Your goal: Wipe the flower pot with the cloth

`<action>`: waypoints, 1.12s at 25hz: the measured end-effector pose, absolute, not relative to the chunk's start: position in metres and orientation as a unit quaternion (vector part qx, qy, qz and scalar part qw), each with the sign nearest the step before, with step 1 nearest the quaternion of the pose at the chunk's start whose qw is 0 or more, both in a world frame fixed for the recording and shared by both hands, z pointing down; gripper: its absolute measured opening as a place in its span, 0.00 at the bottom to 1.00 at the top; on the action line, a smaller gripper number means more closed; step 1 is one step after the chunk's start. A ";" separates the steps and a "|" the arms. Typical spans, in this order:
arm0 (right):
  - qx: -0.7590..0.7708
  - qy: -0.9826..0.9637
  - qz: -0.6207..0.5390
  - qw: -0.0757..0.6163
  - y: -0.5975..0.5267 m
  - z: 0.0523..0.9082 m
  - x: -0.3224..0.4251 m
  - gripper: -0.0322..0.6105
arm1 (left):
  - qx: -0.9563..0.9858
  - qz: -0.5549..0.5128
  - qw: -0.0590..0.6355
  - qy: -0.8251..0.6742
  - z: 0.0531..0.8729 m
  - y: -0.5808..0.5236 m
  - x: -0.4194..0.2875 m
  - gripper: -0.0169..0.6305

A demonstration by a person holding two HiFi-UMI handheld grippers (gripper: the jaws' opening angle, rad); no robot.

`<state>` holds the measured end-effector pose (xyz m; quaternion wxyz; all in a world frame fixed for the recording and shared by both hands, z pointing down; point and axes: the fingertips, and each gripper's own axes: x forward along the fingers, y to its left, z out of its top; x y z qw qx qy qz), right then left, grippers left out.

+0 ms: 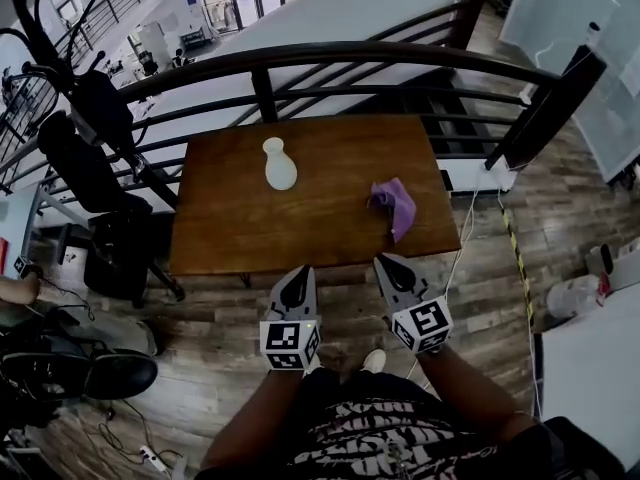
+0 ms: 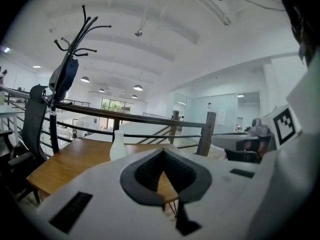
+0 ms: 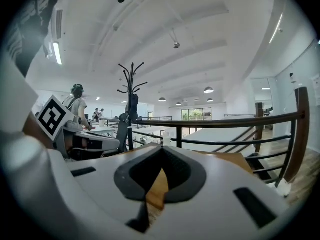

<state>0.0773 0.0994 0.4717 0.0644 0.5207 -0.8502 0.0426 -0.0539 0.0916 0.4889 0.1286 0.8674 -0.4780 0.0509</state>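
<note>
**Supervisor:** Report claw status.

**Operator:** I read the left gripper as clenched, tips together, nothing between them. The right gripper is likewise clenched and empty. Both hang just off the near edge of the table.

**Supervisor:** Task items?

**Operator:** The flower pot stands upright at 10 o'clock from the table centre. The cloth lies crumpled at 3 o'clock, well apart from the pot.

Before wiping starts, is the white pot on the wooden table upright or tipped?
Upright: the white vase-shaped pot stands on its base, narrow neck on top.
</note>
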 end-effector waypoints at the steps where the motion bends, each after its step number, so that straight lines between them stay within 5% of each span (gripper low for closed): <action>1: 0.518 -0.852 0.043 0.062 0.102 0.472 0.082 0.05 | 0.864 0.055 0.133 -0.483 0.491 0.097 -0.052 0.02; 28: 0.516 -0.853 0.039 0.068 0.125 0.475 0.086 0.05 | 0.865 0.067 0.125 -0.482 0.493 0.114 -0.051 0.02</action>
